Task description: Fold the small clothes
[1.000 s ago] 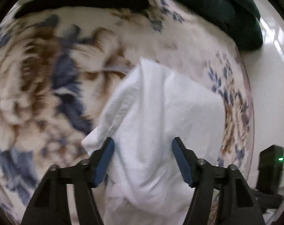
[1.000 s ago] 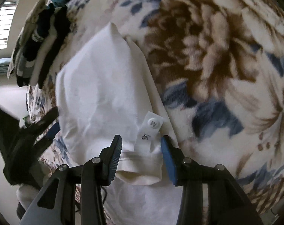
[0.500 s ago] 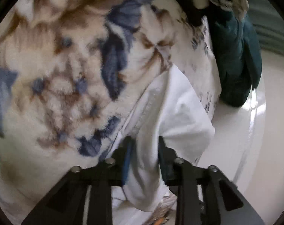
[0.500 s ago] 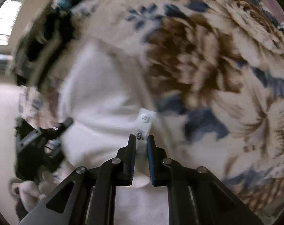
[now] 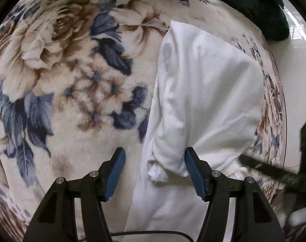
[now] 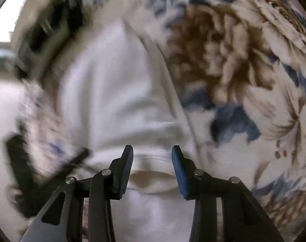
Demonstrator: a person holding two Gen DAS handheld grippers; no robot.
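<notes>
Two grippers hang over a white shirt that lies folded on a flowery blanket. The left gripper has just opened its fingers, and a bunched bit of shirt sits loose between them. The right gripper has just opened too, fingers apart above the shirt's collar.

Left gripper points down over floral fleece blanket, jaws just opened, apart. White garment lies folded on blanket; a bunched fold sits between the blue pads, no squeeze visible. Dark green cloth at top right edge.
</notes>
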